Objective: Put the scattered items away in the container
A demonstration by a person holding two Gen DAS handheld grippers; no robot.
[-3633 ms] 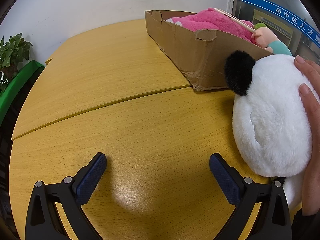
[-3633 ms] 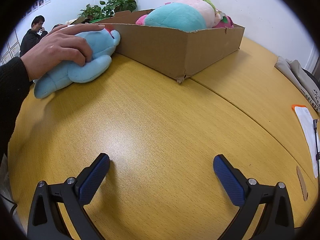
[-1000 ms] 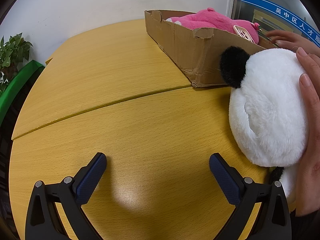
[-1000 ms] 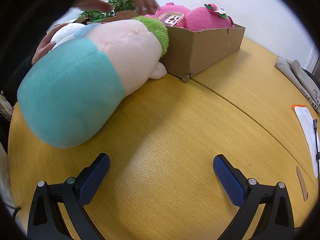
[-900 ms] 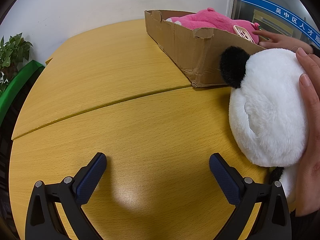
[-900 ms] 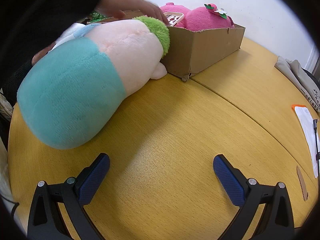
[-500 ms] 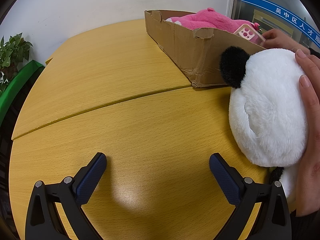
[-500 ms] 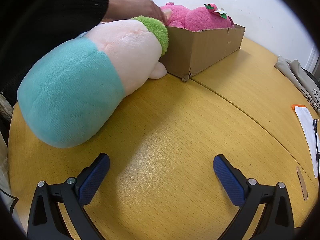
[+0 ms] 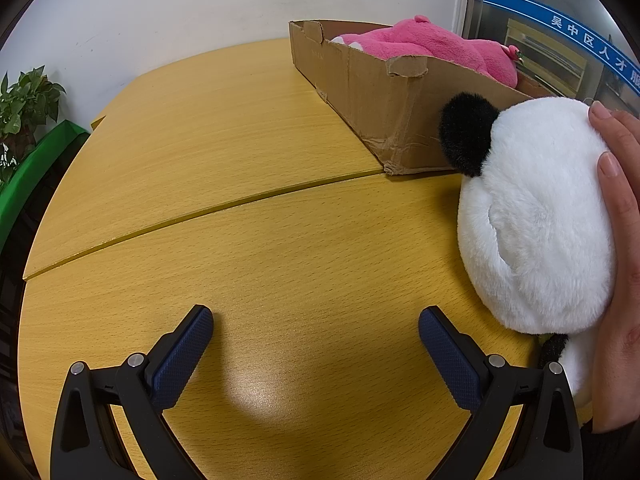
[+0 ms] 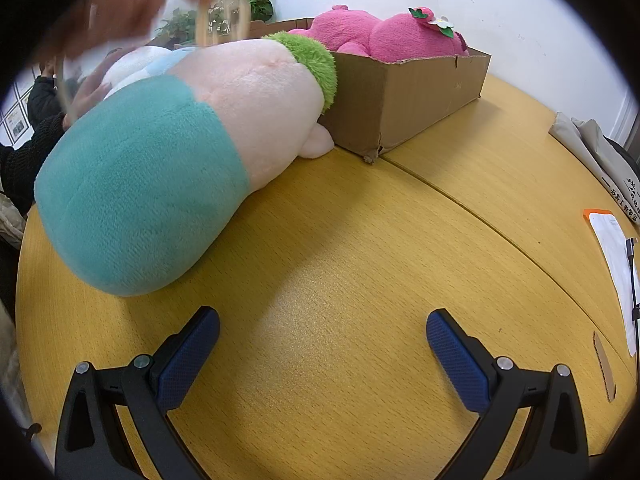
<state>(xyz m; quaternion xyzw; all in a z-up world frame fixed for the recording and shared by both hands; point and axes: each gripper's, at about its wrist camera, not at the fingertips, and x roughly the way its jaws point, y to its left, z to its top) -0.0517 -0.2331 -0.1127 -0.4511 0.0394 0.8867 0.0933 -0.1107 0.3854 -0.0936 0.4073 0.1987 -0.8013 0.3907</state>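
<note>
A cardboard box point(image 9: 372, 92) stands on the yellow table point(image 9: 240, 240) with a pink plush point(image 9: 432, 46) inside. A white panda plush point(image 9: 536, 220) lies at the right of the box corner, a person's hand point(image 9: 620, 208) resting on it. My left gripper point(image 9: 316, 336) is open above bare table, left of the panda. In the right wrist view the cardboard box point(image 10: 416, 96) holds the pink plush point(image 10: 380, 32); a large teal and peach plush point(image 10: 180, 160) lies against it on the table. My right gripper point(image 10: 323, 332) is open, empty, just in front of that plush.
A blurred hand point(image 10: 120, 8) holding a light-coloured object hovers over the big plush. Papers point(image 10: 616, 248) and a folded cloth point(image 10: 592, 148) lie at the table's right edge. A potted plant point(image 9: 24, 108) stands off the table's left side.
A person took the teal and peach plush out of the box and laid it on the table. The hand lifted a small object from the box. Both grippers stayed still.
</note>
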